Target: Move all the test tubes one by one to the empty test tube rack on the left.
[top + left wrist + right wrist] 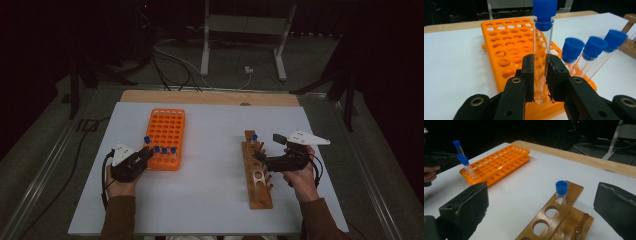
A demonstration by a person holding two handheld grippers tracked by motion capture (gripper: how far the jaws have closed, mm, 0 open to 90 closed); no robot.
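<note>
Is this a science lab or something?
Probably a lab-style test bench. Blue-capped test tubes stand in an orange rack and a wooden rack on a white table, and cables trail across the dark floor behind.

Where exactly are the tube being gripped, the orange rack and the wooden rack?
gripped tube (541,62), left gripper view, on its clear glass body between the jaws.
orange rack (166,126), high view, on its top grid of holes.
wooden rack (554,216), right gripper view, on its top board between two holes.
</note>
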